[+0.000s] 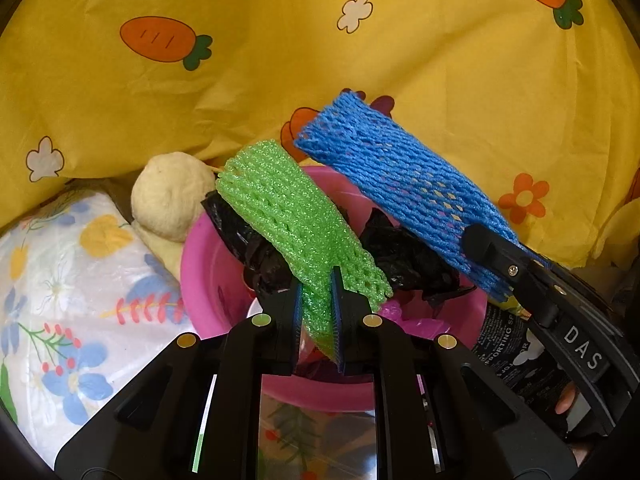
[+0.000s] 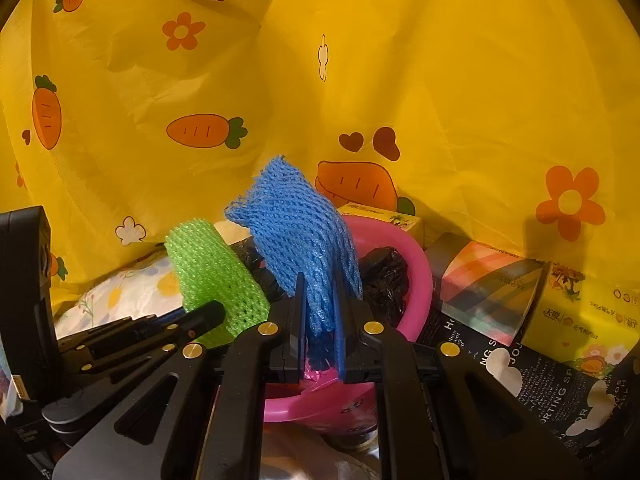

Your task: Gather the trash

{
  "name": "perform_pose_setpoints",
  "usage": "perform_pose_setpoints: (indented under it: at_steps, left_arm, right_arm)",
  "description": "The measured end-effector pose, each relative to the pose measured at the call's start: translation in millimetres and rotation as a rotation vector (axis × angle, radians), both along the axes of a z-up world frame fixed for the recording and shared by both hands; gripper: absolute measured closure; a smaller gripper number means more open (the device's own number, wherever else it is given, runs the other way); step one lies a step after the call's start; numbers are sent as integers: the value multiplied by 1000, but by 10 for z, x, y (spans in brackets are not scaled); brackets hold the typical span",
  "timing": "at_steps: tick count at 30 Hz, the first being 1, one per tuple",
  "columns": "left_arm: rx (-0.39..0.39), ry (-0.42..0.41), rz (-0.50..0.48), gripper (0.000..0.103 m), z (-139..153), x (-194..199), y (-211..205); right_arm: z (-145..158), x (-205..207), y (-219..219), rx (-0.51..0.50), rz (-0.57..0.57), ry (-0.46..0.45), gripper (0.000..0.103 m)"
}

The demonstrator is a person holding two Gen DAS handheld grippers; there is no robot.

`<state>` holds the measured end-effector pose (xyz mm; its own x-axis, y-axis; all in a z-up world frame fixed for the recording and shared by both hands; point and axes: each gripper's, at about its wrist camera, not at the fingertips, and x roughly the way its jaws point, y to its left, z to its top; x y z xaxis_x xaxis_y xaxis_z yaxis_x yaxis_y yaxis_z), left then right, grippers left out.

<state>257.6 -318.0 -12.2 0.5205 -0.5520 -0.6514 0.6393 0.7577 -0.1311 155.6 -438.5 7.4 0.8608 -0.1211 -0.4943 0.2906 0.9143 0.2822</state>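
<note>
While clamped: green net point(image 1: 296, 216) in left tool point(image 1: 316, 304).

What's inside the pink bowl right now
Crumpled black plastic fills most of the pink bowl, with a bit of pink plastic near its front. The green foam net and blue foam net, each held above it, cover the rest.

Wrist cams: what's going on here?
A person holds two grippers over a round pink plastic basin that already holds crumpled black plastic. The left gripper is shut on a green foam mesh sleeve; the right gripper is shut on a blue foam mesh sleeve. Neither sleeve is released yet.
</note>
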Motion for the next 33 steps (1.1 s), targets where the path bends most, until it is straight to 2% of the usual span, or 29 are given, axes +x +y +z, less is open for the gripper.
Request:
perform_pose_setpoints:
  at_steps: [3, 5, 7, 9, 11, 16, 18, 20, 22, 29, 33]
  left_arm:
    - [-6, 23, -25, 89, -75, 20, -47]
    - [1, 30, -43, 84, -117, 25, -69]
    - [4, 31, -44, 73, -142, 28, -58]
    - [-15, 27, -24, 47, -133, 35, 20]
    - [-54, 23, -11, 34, -97, 34, 129]
    - [-96, -9, 62, 17, 13, 31, 436]
    - [-105, -34, 111, 12, 68, 15, 562]
    - [-105, -70, 153, 7, 121, -29, 668]
    - [-98, -108, 182, 6, 163, -93, 737]
    - [-33, -154, 240, 6, 171, -260, 875]
    - [-33, -153, 283, 6, 156, -355, 1002]
  right_arm:
    - [-21, 41, -16, 4, 8, 2, 91]
    - [-36, 61, -20, 6, 14, 6, 91]
    - [-43, 74, -24, 12, 21, 10, 91]
    - [-44, 83, -24, 16, 25, 10, 91]
    - [-54, 95, -27, 19, 28, 12, 90]
    - [-88, 124, 10, 22, 49, 24, 89]
    - [-101, 128, 33, 26, 60, 26, 79]
    - [-110, 120, 48, 23, 57, 25, 55]
    - [-115, 96, 64, 16, 49, 24, 53]
    - [-106, -56, 120, -24, 34, 2, 24]
    - [-86, -142, 170, -50, 21, -5, 15]
